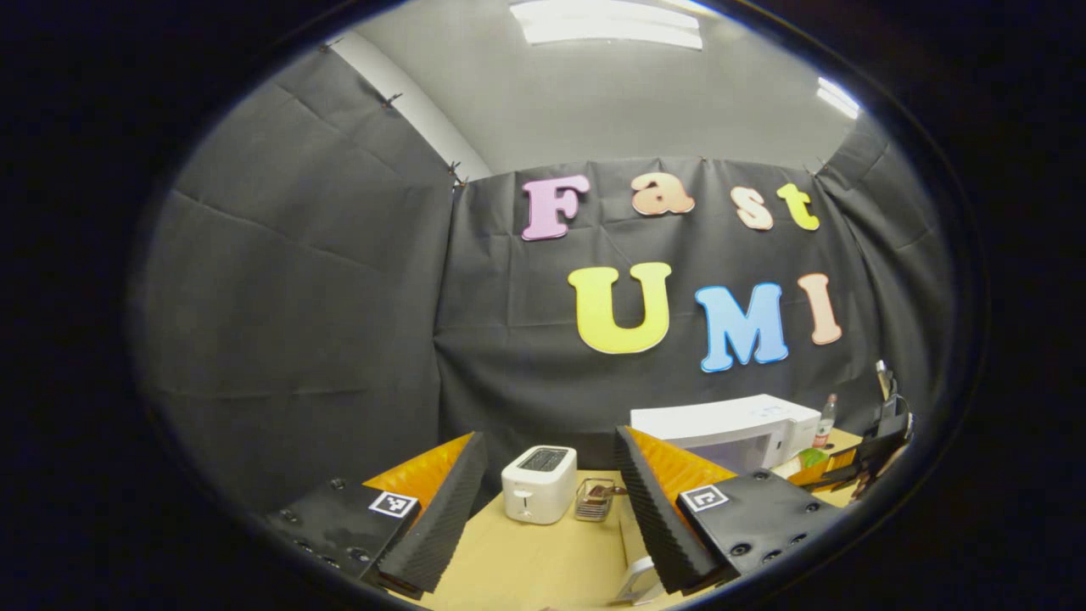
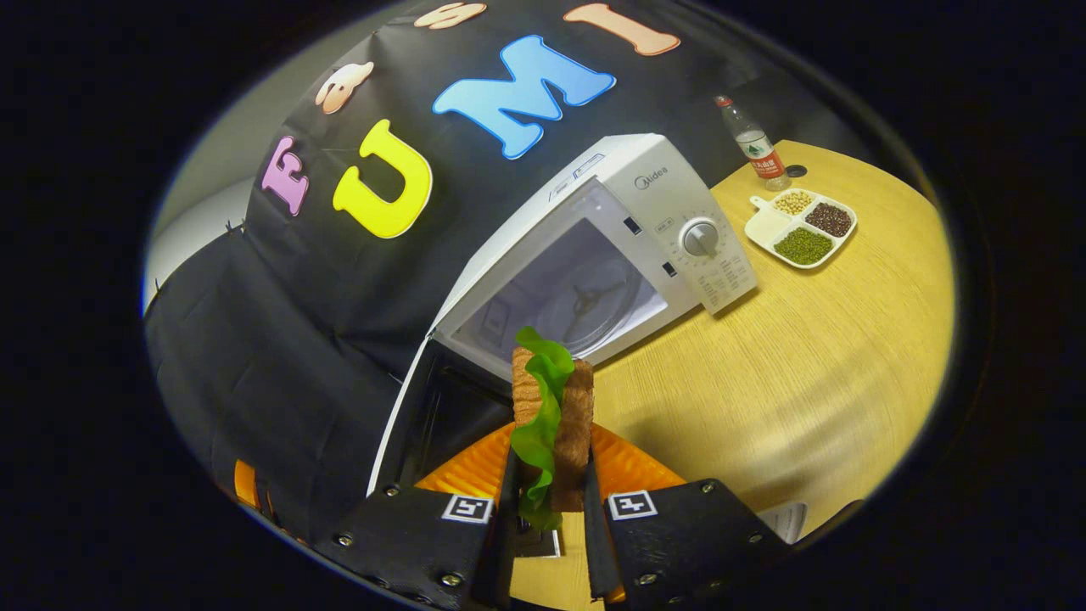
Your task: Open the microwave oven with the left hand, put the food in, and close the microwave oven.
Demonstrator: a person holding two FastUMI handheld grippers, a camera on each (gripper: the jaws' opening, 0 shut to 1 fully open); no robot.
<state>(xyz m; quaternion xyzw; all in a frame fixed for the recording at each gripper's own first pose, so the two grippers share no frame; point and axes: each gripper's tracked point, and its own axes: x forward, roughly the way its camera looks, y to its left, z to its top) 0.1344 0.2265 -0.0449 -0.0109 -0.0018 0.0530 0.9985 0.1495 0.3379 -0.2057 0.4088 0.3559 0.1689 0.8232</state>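
Between the two fingers of the right tool [image 2: 547, 501] stands the food, a sandwich [image 2: 556, 407] of two brown bread slices with green lettuce between them. Both fingers press on its sides, and it is held upright, raised above the wooden bench [image 2: 806, 356]. Behind it, in the right gripper view, is the white microwave oven [image 2: 611, 246]. Its door [image 2: 424, 424] is swung open to the left, so the pale cavity with the turntable is visible. The sandwich is in front of the opening, not inside the cavity. To the right of the oven, a white divided tray [image 2: 800, 225] with beans and grains lies on the bench, and a plastic bottle [image 2: 751, 144] stands just behind it.

The left tool [image 1: 547, 509] is wide open and holds nothing. It is above the bench, well apart from the oven. Between its fingers, farther off, I see a white toaster [image 1: 539, 484] and, just beside it, a small wire basket [image 1: 594, 499]. The microwave oven is at the right in this view, and past it is the other tool, small and dark.
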